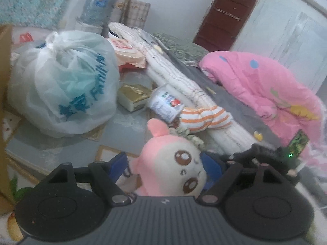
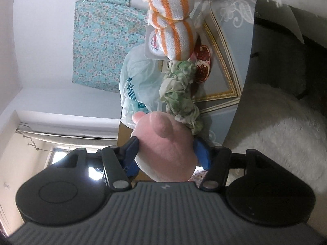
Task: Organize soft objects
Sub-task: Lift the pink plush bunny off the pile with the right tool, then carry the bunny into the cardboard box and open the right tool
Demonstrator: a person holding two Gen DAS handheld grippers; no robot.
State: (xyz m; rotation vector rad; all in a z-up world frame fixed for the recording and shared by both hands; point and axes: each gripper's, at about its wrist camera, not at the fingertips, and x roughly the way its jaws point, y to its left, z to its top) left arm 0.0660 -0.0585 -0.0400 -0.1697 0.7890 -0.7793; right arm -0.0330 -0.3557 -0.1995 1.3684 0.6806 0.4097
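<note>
A pink and white plush toy point(image 1: 171, 167) with big brown eyes sits between the blue pads of my left gripper point(image 1: 164, 161), which press on both sides of its head. My right gripper point(image 2: 166, 153) is rolled on its side, and its pads squeeze the same plush toy point(image 2: 165, 149) from behind. The right tool's black body point(image 1: 273, 159) reaches in from the right in the left wrist view. A green scrunchie point(image 1: 188, 136) lies just beyond the toy's head, then an orange-and-white striped cloth bundle point(image 1: 204, 118). The right wrist view shows that scrunchie point(image 2: 179, 89) and that bundle point(image 2: 171, 16) too.
A knotted white plastic bag point(image 1: 61, 81) fills the left side. A gold box point(image 1: 132, 96) and a yogurt cup point(image 1: 165, 104) lie beside a long rolled white blanket point(image 1: 184, 75). A pink quilt point(image 1: 265, 85) is heaped at the right. A white fluffy cover point(image 2: 276, 132) lies nearby.
</note>
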